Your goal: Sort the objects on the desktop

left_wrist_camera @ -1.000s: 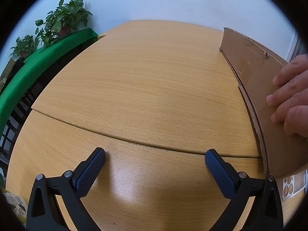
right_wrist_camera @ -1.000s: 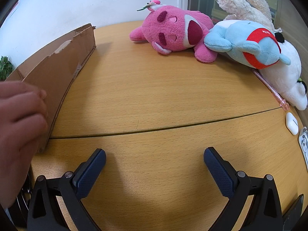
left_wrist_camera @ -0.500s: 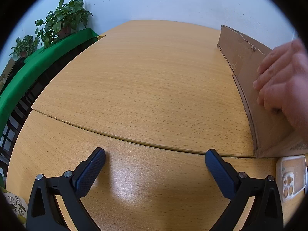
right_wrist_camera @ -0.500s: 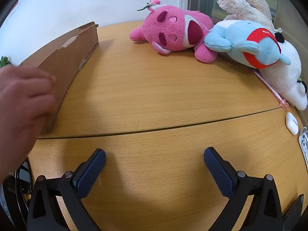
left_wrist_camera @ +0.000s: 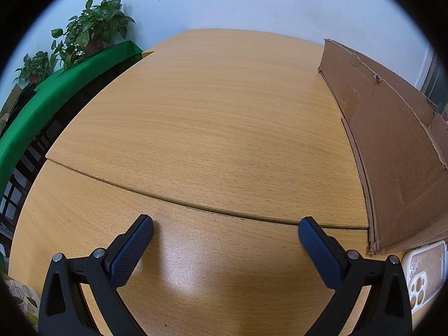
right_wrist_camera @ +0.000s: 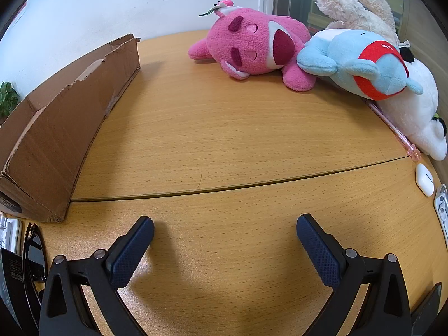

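A brown cardboard box stands on the wooden table at the right of the left wrist view, and at the left of the right wrist view. A white phone case lies just in front of it. My left gripper is open and empty over bare table. My right gripper is open and empty. Black sunglasses lie at the lower left, beside a white object. A white earbud case lies at the right edge.
A pink plush, a blue plush and a white plush lie at the back right. A pink pen lies along them. Potted plants stand on a green-covered shelf left of the table.
The hand that rested on the cardboard box has left both views. The box has shifted slightly, and the phone case in front of it now shows.
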Demonstrator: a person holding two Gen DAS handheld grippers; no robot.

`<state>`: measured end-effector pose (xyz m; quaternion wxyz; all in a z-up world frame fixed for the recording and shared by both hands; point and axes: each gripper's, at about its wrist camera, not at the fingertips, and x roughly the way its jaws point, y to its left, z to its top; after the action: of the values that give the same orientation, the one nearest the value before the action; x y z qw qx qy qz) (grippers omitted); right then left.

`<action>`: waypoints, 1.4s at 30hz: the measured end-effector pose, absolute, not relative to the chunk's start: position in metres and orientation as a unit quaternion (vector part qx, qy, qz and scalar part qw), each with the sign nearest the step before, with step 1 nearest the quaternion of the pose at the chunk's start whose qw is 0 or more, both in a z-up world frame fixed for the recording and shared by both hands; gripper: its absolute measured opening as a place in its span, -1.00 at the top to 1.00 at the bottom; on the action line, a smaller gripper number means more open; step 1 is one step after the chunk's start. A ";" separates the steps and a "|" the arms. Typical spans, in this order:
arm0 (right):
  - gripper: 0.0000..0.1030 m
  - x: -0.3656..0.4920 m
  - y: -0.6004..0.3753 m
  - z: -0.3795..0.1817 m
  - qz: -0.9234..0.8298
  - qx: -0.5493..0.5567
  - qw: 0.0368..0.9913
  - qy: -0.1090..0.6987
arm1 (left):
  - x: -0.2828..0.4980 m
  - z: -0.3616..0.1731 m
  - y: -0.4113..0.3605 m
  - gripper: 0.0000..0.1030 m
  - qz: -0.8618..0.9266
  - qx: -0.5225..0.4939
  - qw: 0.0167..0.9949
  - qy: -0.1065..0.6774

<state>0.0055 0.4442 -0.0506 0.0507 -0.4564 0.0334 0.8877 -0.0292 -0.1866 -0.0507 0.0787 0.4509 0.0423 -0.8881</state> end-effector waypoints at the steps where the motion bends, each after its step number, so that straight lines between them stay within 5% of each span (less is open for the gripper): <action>1: -1.00 0.005 0.444 -0.051 0.888 -0.456 0.051 0.033 | -0.029 -0.051 -0.187 -1.00 -0.888 0.451 0.079 0.042; 16: -0.99 0.064 0.426 -0.027 0.884 -0.461 0.075 -0.011 | -0.023 -0.048 -0.190 -1.00 -0.886 0.461 0.046 0.027; 20: -1.00 0.157 0.394 0.031 0.920 -0.385 0.017 -0.067 | 0.028 -0.022 -0.183 -0.88 -0.893 0.448 0.030 0.009; 25: -1.00 0.252 0.336 0.076 0.919 -0.364 -0.116 -0.095 | 0.137 0.053 -0.134 -0.91 -0.911 0.399 -0.105 0.013; 32: -1.00 0.312 0.234 0.020 0.822 -0.465 -0.325 -0.046 | 0.232 0.041 -0.041 -0.91 -0.829 0.458 -0.316 0.054; 40: -0.95 0.307 0.167 -0.019 0.800 -0.475 -0.360 -0.069 | 0.232 -0.006 -0.001 -0.80 -0.785 0.498 -0.355 0.101; 42: -0.89 0.311 0.157 -0.017 0.812 -0.462 -0.346 -0.086 | 0.232 -0.002 -0.011 -0.62 -0.790 0.489 -0.351 0.117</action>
<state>0.3105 0.1568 -0.0171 -0.3461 -0.4619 -0.0863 0.8121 0.2324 -0.0107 -0.0018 -0.3507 0.4887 0.1170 -0.7902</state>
